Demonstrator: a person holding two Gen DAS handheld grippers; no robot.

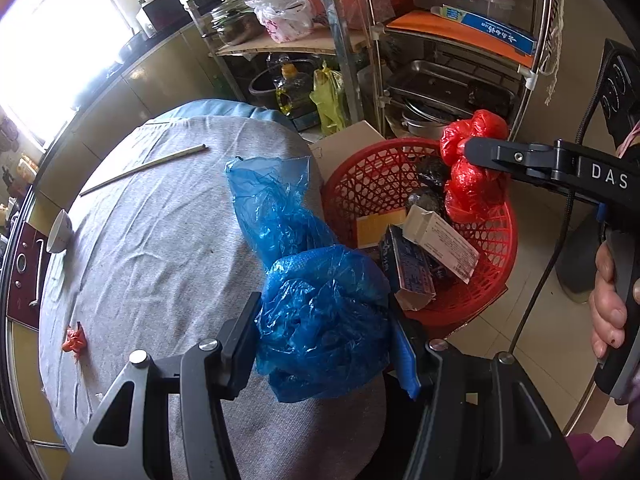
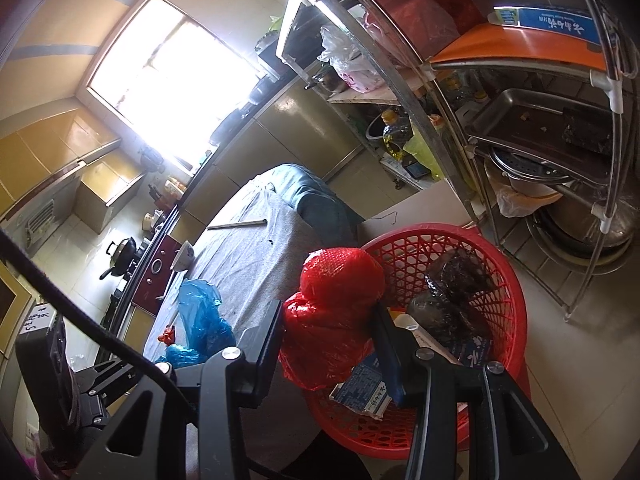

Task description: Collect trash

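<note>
My left gripper (image 1: 324,332) is shut on a crumpled blue plastic bag (image 1: 320,304), which hangs over the grey-clothed table's (image 1: 160,248) right edge. A red mesh basket (image 1: 492,248) stands on the floor beside the table and holds small cartons (image 1: 436,244) and dark wrapped lumps. My right gripper (image 2: 330,336) is shut on a crumpled red plastic bag (image 2: 336,296), held over the basket's (image 2: 508,280) near rim. In the left wrist view the right gripper (image 1: 472,156) and red bag (image 1: 468,184) hang above the basket's far side. A small red scrap (image 1: 74,340) lies on the cloth.
A white cup (image 1: 60,232) and a metal rod (image 1: 144,168) lie on the table. A metal shelf rack (image 1: 452,92) with trays, pans and bottles stands right behind the basket. A cardboard box (image 1: 348,144) sits between table and rack. A person's hand (image 1: 608,304) grips the right handle.
</note>
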